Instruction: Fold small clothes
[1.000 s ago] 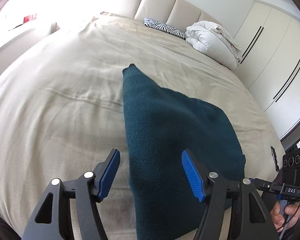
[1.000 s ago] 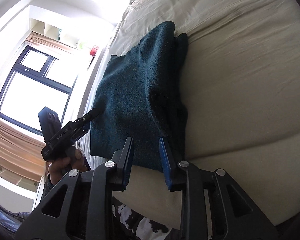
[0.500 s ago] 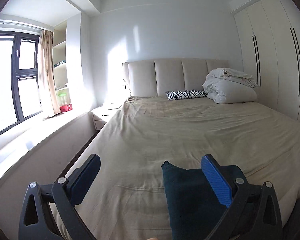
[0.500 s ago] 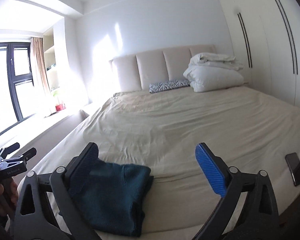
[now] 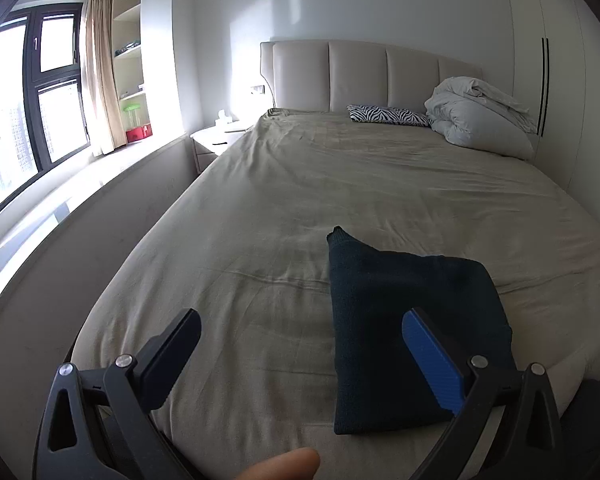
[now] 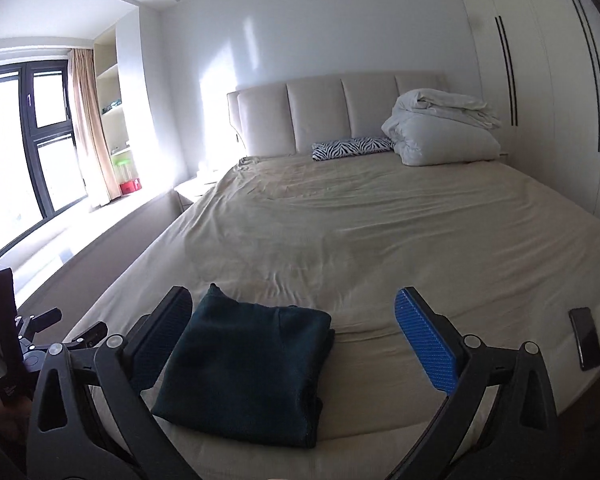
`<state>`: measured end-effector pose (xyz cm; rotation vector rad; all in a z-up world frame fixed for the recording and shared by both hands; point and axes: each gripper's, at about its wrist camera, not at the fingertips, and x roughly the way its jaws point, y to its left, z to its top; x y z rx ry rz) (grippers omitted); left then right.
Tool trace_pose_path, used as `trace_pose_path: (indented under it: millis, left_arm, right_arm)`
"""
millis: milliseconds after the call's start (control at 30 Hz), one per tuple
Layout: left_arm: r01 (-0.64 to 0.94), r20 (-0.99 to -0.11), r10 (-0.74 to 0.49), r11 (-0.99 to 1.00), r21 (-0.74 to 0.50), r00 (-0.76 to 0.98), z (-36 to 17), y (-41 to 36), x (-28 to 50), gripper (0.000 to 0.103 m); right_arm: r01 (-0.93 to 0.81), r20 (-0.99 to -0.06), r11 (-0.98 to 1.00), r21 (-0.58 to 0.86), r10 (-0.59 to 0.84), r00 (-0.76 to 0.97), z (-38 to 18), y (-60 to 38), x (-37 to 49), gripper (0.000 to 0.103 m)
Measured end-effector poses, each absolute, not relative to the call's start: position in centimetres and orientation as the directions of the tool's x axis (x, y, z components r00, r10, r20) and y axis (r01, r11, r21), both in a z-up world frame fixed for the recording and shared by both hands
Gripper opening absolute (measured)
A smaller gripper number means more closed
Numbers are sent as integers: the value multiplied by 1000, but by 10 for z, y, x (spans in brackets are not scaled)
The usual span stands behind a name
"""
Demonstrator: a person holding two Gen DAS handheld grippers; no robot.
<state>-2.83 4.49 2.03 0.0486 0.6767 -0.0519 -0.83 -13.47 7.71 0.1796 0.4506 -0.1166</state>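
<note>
Left wrist view, garment: a dark teal knit sweater lies folded into a compact, roughly rectangular bundle on the beige sheet of the bed, near the foot edge.
Left wrist view, gripper: the left gripper hangs above the bed with its jaws spread wide; they have just been opening, and nothing is between them. Its blue right pad shows in front of the sweater without pinching it.
Left wrist view, room: a zebra-print pillow and a bundled white duvet sit by the headboard, well apart from the sweater.
Right wrist view, garment: the same sweater shows stacked layers along its right edge, with one corner poking up at the far left.
Right wrist view, gripper: the right gripper is also spread wide, just opened, holding nothing.
Right wrist view, other: a dark phone lies at the bed's right edge.
Progress: this piece looks folded and released. No other small clothes are in view, so what is left I cannot tell.
</note>
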Motion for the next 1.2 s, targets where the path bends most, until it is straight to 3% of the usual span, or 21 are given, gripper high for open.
trace_pose_path:
  millis: [167, 300, 533, 1200]
  left_arm:
    - [73, -716, -34, 997, 25, 697, -9, 39, -17, 103]
    - [70, -746, -13, 997, 45, 666, -28, 36, -15, 103]
    - [83, -783, -32, 996, 25, 621, -48, 36, -8, 103]
    - [98, -797, -54, 995, 7, 602, -57, 36, -5, 103]
  right_arm:
    - [314, -671, 941, 126, -152, 725, 17, -143, 13, 103]
    - [380, -809, 910, 164, -97, 580, -42, -153, 28, 103]
    - [354, -817, 931, 92, -132, 561, -70, -132, 34, 103]
    - [306, -828, 950, 62, -122, 547, -70, -110, 40, 103]
